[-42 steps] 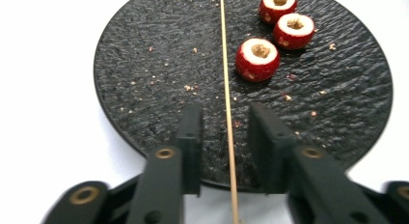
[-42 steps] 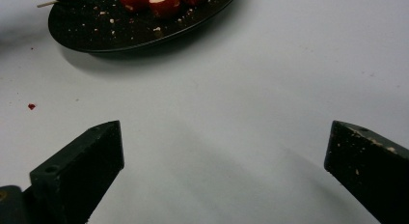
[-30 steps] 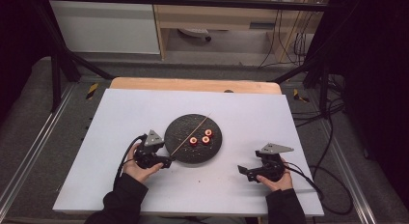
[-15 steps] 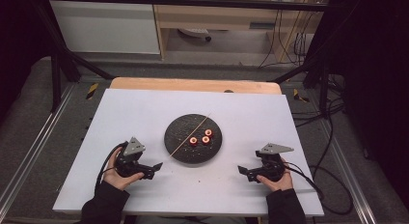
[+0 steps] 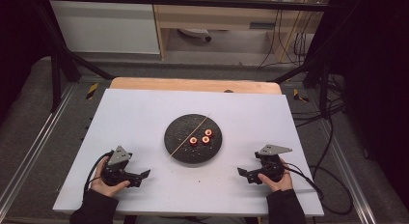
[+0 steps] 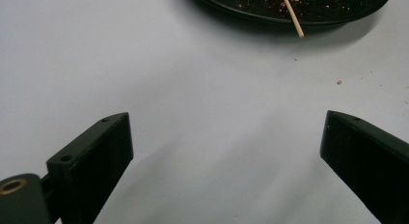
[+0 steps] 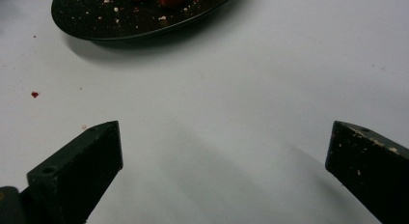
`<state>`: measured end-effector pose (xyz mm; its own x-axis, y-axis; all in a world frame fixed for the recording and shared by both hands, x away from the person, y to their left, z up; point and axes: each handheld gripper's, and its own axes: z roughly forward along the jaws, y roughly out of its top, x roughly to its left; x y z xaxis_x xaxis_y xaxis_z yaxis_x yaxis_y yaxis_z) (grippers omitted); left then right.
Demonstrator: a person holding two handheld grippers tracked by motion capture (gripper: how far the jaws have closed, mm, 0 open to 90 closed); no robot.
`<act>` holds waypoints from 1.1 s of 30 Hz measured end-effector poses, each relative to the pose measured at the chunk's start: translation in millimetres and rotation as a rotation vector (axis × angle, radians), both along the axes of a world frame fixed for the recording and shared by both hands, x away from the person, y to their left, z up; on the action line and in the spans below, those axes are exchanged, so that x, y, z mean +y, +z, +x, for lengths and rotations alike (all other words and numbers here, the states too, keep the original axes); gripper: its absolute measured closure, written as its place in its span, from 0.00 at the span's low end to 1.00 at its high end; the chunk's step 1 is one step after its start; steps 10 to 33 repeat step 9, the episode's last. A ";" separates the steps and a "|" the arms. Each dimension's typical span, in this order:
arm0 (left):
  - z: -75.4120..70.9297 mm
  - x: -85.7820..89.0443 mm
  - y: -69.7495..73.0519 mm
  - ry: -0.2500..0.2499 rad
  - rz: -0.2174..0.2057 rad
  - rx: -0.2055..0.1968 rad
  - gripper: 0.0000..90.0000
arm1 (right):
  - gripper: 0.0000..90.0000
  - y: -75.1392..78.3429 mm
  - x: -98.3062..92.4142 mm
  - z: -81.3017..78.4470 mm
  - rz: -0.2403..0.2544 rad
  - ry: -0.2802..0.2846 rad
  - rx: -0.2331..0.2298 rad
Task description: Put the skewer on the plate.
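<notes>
Both your claws, left claw (image 5: 144,175) and right claw (image 5: 242,172), sit apart and empty at the frame's bottom; the skewer (image 5: 189,134) lies across the plate (image 5: 177,149), so next reach centre.

One round black plate (image 5: 193,139) sits on the white table (image 5: 144,113), the single dish in the scene. On the plate lie two small red pieces of food (image 5: 199,139), side by side just right of its centre. One thin wooden skewer (image 5: 190,134) crosses the plate on a slant, its lower end jutting past the plate's near-left rim. Two hand-held grippers flank the plate: the left gripper (image 5: 143,174) below and left of it, the right gripper (image 5: 242,174) below and right.
</notes>
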<state>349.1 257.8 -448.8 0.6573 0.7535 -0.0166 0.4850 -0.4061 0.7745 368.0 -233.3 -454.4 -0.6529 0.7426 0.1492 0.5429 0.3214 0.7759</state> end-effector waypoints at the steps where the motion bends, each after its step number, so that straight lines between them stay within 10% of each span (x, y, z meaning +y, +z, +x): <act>1: -0.5 1.2 -0.5 0.000 0.000 -0.002 0.04 | 0.01 0.2 -0.3 -0.8 -0.004 0.011 0.000; 33: -0.4 2.9 -1.5 0.003 0.008 -0.014 0.04 | 0.01 -0.7 -1.6 -2.2 -0.005 0.026 0.001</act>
